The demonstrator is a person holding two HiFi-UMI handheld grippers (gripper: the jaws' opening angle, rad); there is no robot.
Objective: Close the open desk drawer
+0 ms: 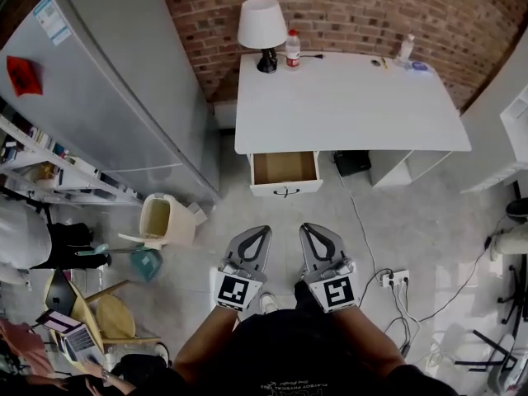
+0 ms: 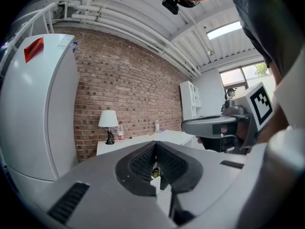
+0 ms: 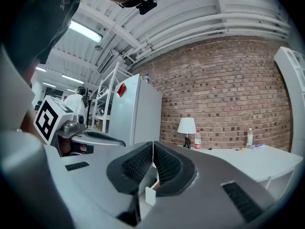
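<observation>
Drawer [image 1: 285,170] stands pulled well out from under the left end of the white desk [image 1: 355,106]. Its wooden inside is open to view and looks empty, and its white front panel with the dark handle [image 1: 285,192] faces the person. Task judged not yet begun: nothing touches the drawer and the whole push is left. Left hand-held gripper [image 1: 264,231] is out in front of the person over the floor, aimed toward the drawer but well short of its front. Its own view shows the two ribbed pads pressed together with nothing between them. Right hand-held gripper [image 1: 304,228] sits just beside the left one, roughly parallel, likewise closed tight and empty. Both are apart from desk and drawer. Likely remaining: close the gap, set one or both closed tips against the front panel, and press it in flush under the desk top. Farther out, a lamp [image 1: 262,27] and a bottle [image 1: 292,48] stand at the desk's back edge by the brick wall. A grey fridge [image 1: 124,89] is to the left, with a pale bin [image 1: 161,219] on the floor near it.
</observation>
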